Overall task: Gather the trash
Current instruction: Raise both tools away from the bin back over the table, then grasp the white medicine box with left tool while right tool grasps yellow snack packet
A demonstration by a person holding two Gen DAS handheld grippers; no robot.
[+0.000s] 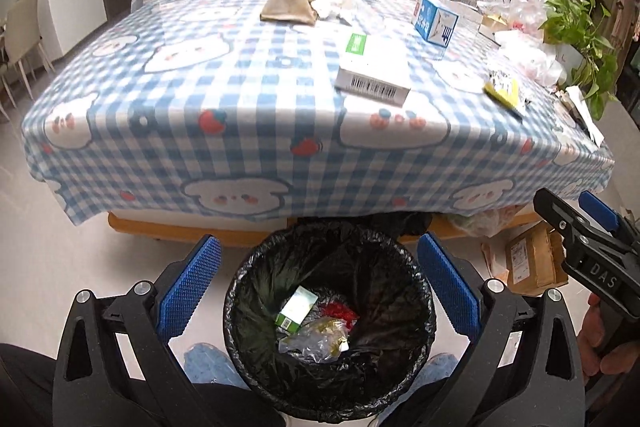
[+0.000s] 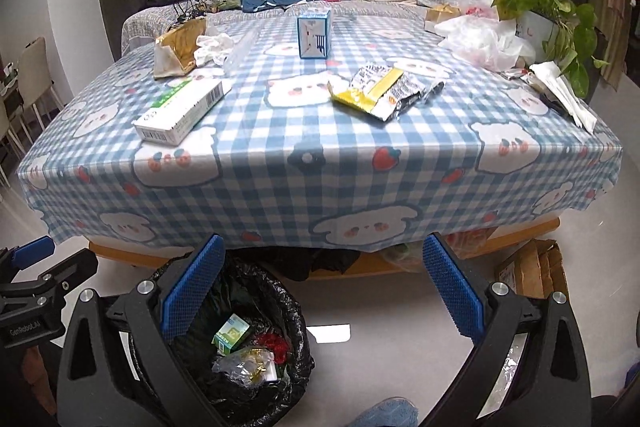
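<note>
Left tool: jaws wide, empty; I hold it over the bin for drops.
Right tool: wide, empty, facing desk.
Nearest trash: white box, near-left.

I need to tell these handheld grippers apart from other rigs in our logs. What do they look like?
Both the left gripper and the right gripper have matte black plastic bodies with triangular cut-outs and silver round bolts. Their fingers carry blue pads with a knurled grid texture. White lettering reads "DAS" on the right one, "GenRobot.AI" on the left.
</note>
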